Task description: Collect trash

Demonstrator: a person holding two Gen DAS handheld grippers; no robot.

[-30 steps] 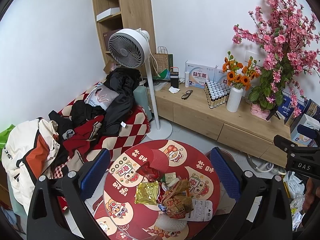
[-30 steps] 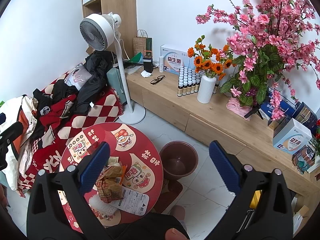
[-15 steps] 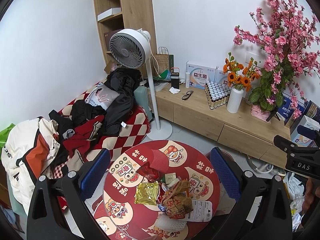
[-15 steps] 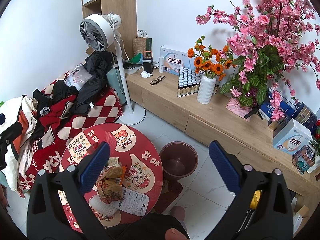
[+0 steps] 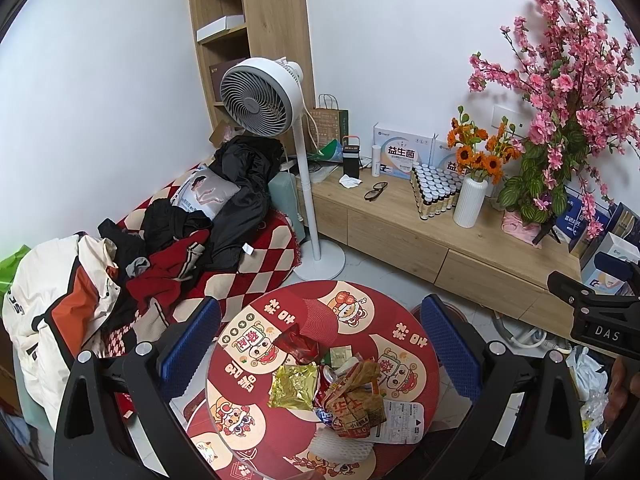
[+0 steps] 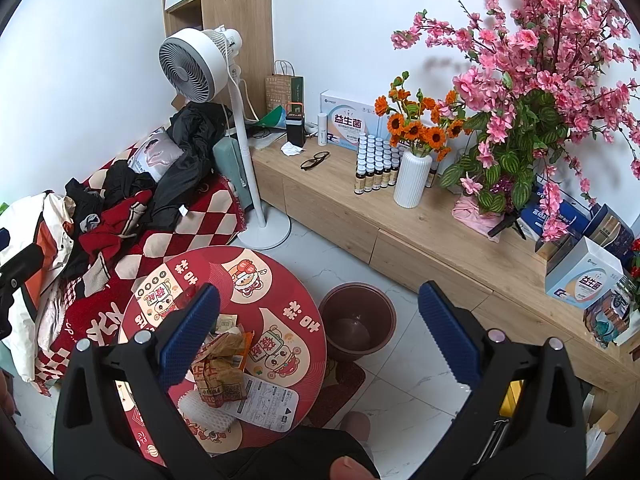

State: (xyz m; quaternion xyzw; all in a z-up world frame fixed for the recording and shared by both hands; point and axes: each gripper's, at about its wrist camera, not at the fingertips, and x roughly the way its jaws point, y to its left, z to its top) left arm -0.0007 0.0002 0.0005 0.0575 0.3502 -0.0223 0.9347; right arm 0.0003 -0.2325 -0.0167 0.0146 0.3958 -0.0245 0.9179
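Observation:
A heap of trash lies on the round red table [image 5: 320, 316] [image 6: 288, 280]: a gold foil wrapper [image 5: 292, 386], a red wrapper [image 5: 298, 344], a crumpled orange snack bag [image 5: 354, 398] [image 6: 218, 364], a white printed packet [image 5: 400, 418] [image 6: 266, 398] and white foam netting [image 5: 340, 446] [image 6: 204, 410]. My left gripper [image 5: 320, 356] hangs high above the pile, open and empty. My right gripper [image 6: 318, 334] is open too, above the table's right edge. A maroon bin [image 6: 358, 326] stands on the floor right of the table.
A sofa piled with clothes [image 5: 160, 248] lies left of the table. A white standing fan [image 5: 312, 184] is behind it. A long wooden cabinet [image 6: 440, 240] holds bottles, boxes, a vase and pink blossoms. A person's foot [image 6: 354, 424] shows below.

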